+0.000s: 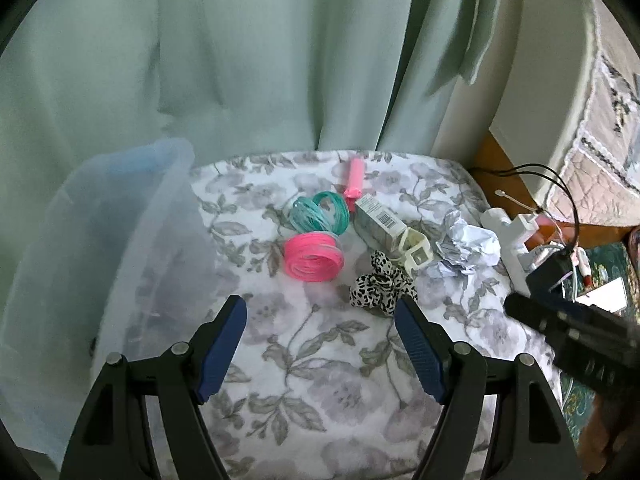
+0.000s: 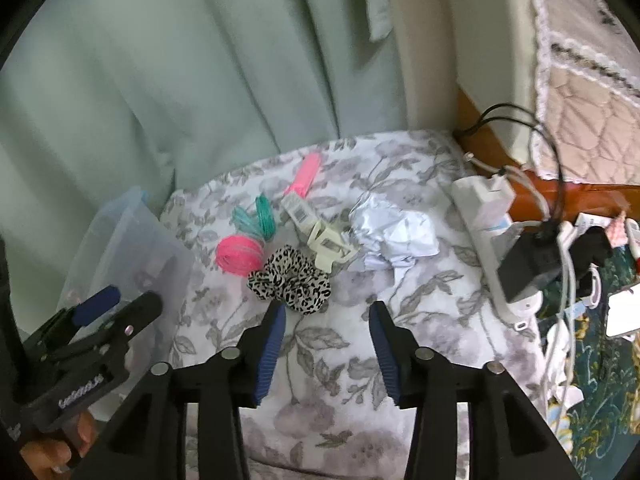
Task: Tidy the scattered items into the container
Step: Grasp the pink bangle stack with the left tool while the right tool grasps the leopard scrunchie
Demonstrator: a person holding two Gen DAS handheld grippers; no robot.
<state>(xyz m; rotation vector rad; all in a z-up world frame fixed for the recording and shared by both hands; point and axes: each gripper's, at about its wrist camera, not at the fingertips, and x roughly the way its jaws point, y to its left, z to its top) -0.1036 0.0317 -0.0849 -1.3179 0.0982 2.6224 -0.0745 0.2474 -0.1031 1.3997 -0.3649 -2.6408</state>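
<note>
Right tool (image 2: 326,316) hung with jaws apart and empty, just short of leopard-print scrunchie (image 2: 290,280) lying ahead and slightly left on floral bedding (image 2: 340,380), nearer than left tool (image 1: 320,312), also parted, beside clear container (image 1: 132,248).

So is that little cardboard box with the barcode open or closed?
Open. The box lies on its side on the floral cloth, and its end flaps are splayed out toward the scrunchie.
</note>
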